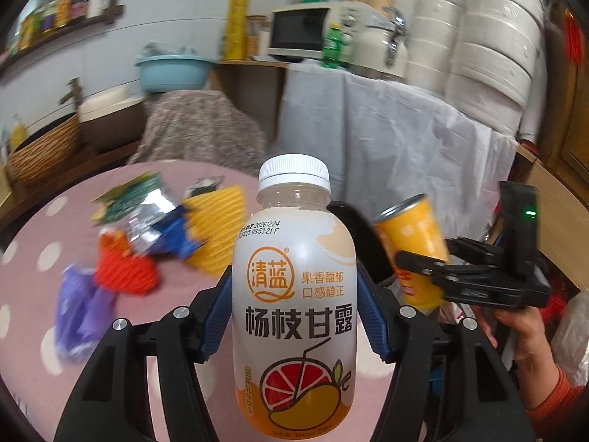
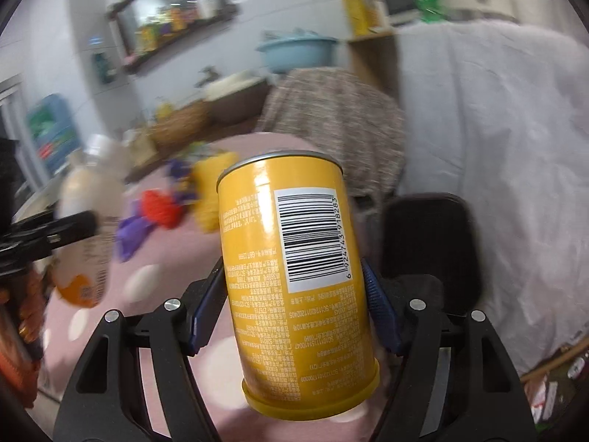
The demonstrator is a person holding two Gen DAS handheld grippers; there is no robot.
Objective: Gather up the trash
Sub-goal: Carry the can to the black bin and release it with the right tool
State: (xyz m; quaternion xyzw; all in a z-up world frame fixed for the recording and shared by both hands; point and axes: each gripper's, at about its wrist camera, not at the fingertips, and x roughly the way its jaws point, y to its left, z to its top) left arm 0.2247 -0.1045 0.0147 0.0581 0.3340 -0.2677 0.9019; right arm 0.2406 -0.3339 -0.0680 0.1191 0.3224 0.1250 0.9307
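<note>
A home kitchen: microwave [image 1: 300, 29], tap [image 1: 71, 92], wall shelf [image 1: 55, 18] of jars.

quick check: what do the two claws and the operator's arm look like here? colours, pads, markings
Both claws, left and right, are matte black linkages with silver pivot screws and ribbed blue finger pads. The right unit's upright black housing shows a green LED. The person's right hand is bare, with an orange knit sleeve.

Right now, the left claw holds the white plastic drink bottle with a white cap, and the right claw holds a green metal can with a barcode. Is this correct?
Not quite. The can in the right claw is yellow, not green; the right wrist view shows its yellow wall and barcode clearly. The rest stands: the left claw holds the white plastic drink bottle with a white cap.
</note>
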